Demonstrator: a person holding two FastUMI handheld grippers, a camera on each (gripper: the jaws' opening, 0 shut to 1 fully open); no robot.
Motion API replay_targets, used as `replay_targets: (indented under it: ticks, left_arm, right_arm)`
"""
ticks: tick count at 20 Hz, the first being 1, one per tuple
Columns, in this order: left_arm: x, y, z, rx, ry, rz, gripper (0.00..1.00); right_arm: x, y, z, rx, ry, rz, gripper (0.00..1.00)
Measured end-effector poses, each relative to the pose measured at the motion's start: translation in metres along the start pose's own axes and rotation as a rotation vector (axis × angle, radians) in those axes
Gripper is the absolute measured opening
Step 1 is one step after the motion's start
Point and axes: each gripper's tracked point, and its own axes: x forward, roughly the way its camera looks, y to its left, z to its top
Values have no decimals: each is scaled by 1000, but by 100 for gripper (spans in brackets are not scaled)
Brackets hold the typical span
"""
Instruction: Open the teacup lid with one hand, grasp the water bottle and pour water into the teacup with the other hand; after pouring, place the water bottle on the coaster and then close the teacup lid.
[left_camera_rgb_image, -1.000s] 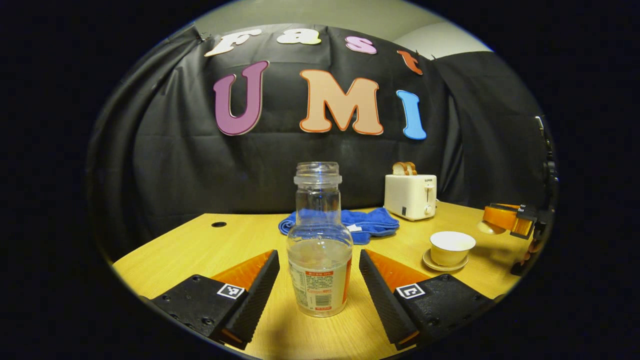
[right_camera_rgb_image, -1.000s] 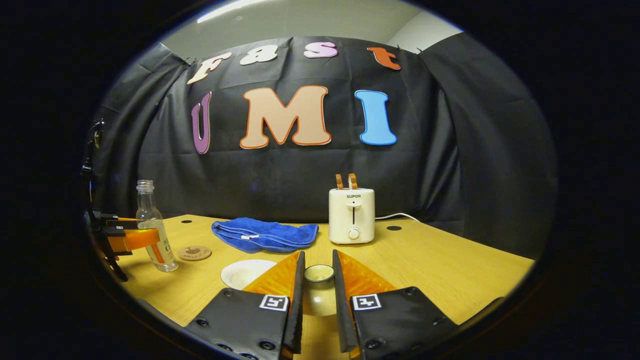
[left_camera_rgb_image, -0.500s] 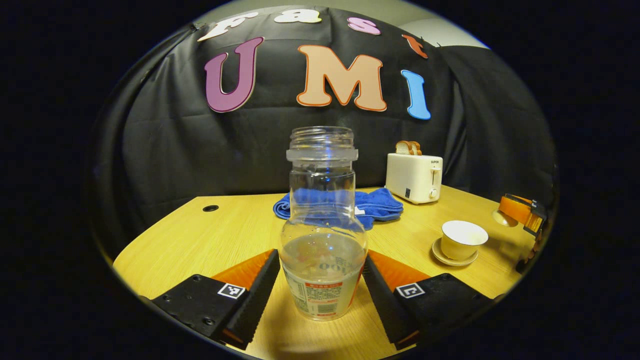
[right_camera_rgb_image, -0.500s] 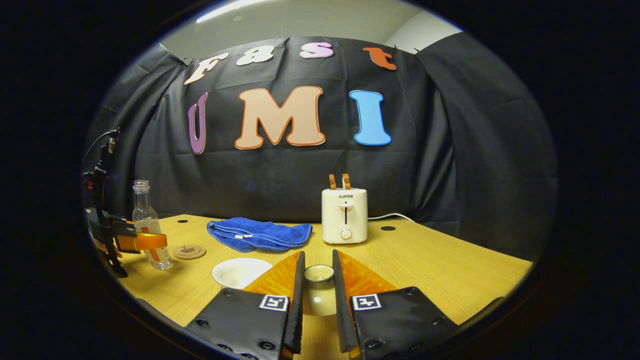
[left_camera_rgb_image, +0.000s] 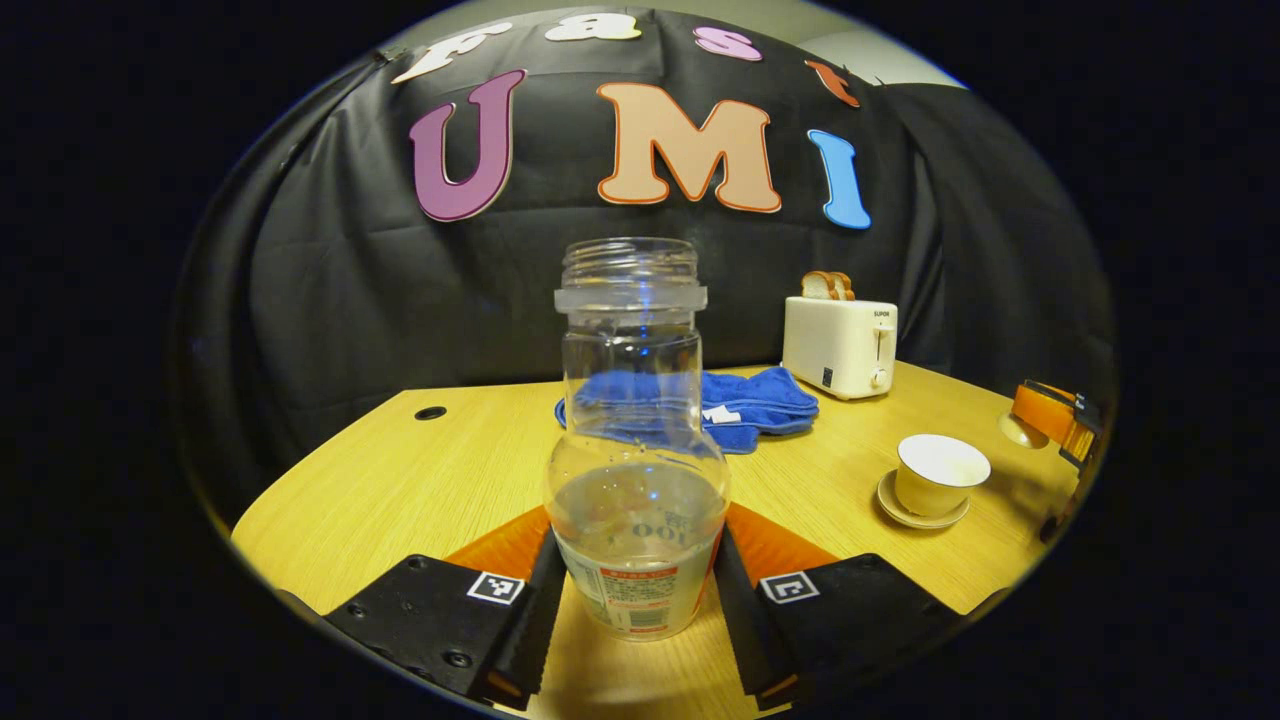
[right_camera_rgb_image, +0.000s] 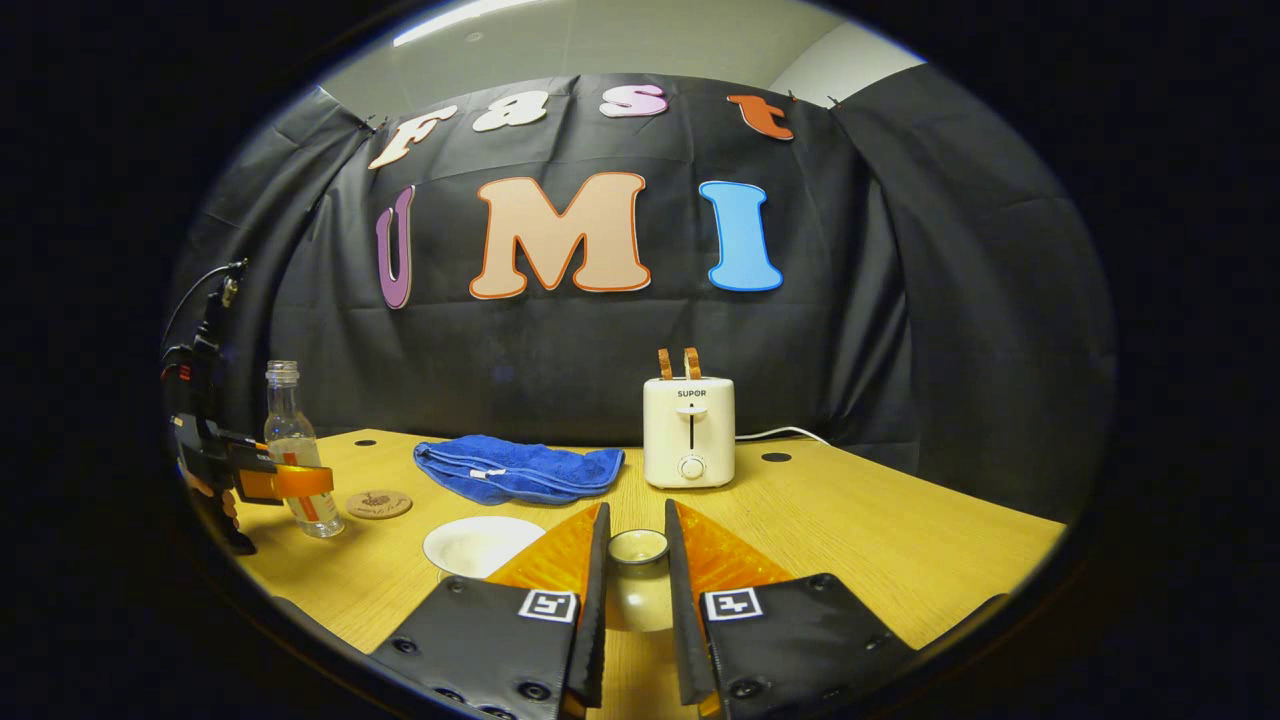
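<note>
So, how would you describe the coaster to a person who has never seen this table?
Start at the white toaster at the back of the wooden table, then go left past the crumpled blue towel. The coaster lies flat beside the clear water bottle. It is a small brown disc, darker and flatter than the white teacup nearby.

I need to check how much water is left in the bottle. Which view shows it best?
The left gripper view: the water bottle stands close between the left gripper fingers, waterline visible. In the right gripper view it is small, far off, partly hidden.
</note>
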Motion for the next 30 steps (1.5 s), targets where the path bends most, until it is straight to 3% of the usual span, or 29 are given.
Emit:
replay_targets:
  ticks: [3,6,9,16,22,25,30]
  left_arm:
    - [3,1,3,17,1,7,67]
    - [6,-2,1,110,61,20,66]
    - [6,-7,17,264,80,37,65]
    - [11,-24,53,733,57,109,66]
    - [21,-33,47,991,75,142,65]
    - [28,-40,37,1107,93,126,65]
    - [34,-39,44,1278,96,160,65]
  right_arm:
    - [0,0,0,0,0,0,31]
    - [0,1,0,1,3,6,31]
    - [0,-3,0,1,2,3,32]
    - [2,-28,1,0,1,-33,32]
    - [2,-56,2,0,-2,-86,32]
    - [1,-56,3,-4,-4,-88,33]
    - [2,-58,2,-3,-3,-97,33]
